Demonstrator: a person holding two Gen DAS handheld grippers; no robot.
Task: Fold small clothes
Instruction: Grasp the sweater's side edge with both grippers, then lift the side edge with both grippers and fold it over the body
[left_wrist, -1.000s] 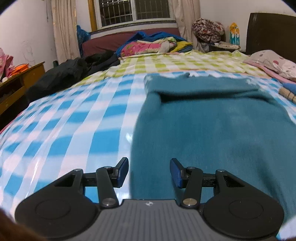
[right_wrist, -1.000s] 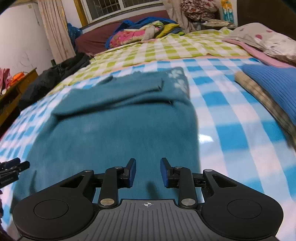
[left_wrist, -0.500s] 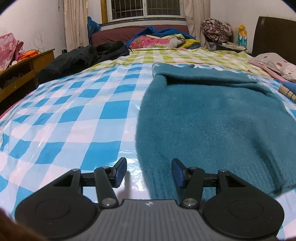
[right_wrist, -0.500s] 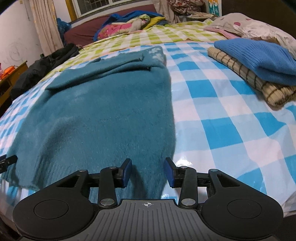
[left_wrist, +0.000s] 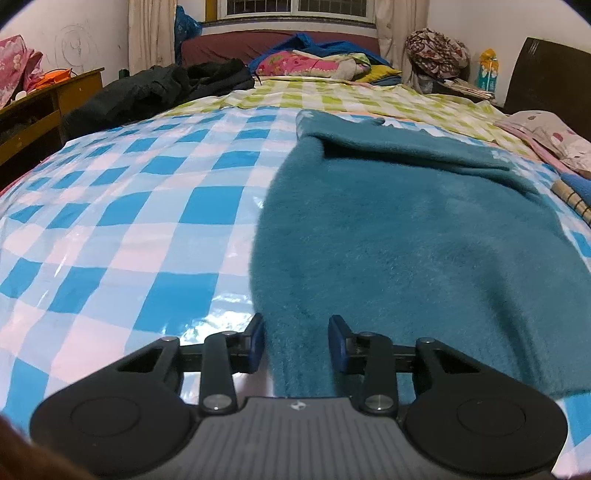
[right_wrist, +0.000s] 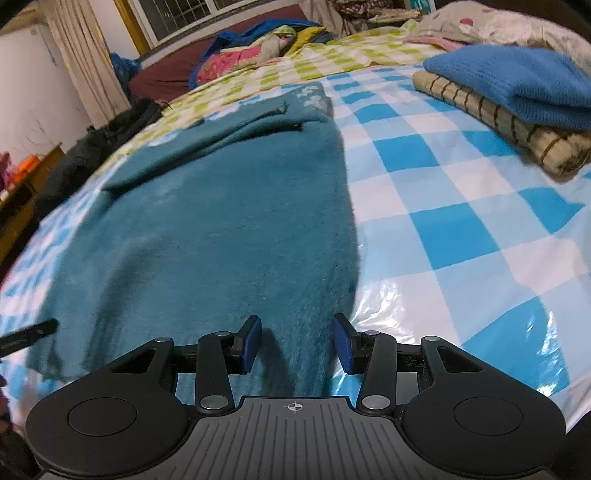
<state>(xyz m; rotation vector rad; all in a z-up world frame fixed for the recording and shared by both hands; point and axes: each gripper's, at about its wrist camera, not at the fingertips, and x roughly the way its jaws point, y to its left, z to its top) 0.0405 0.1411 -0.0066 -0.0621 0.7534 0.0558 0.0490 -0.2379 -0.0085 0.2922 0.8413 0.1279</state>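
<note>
A fuzzy teal sweater (left_wrist: 406, 240) lies flat on the blue-and-white checked sheet (left_wrist: 129, 221), its sleeves folded across the far end. My left gripper (left_wrist: 296, 343) sits low at the near left corner of the hem. Its jaws are closing, and the sweater's left edge lies between them with a gap still showing. In the right wrist view the same sweater (right_wrist: 229, 221) fills the middle. My right gripper (right_wrist: 297, 343) is at the near right corner. Its jaws are opening, with the hem's right edge lying loosely between them. The left gripper's fingertip (right_wrist: 29, 334) shows at that view's left edge.
A folded blue knit (right_wrist: 517, 81) rests on a tan striped garment (right_wrist: 498, 122) at the right of the bed. Black clothing (left_wrist: 155, 88) is heaped at the far left, with a wooden desk (left_wrist: 44, 107) beyond it. A pillow (left_wrist: 554, 133) and a dark headboard (left_wrist: 546, 74) are at the far right.
The right gripper moved right and down to the sweater's near right corner, and its jaws widened. The left gripper stayed at the left corner, and its jaws narrowed around the edge.
</note>
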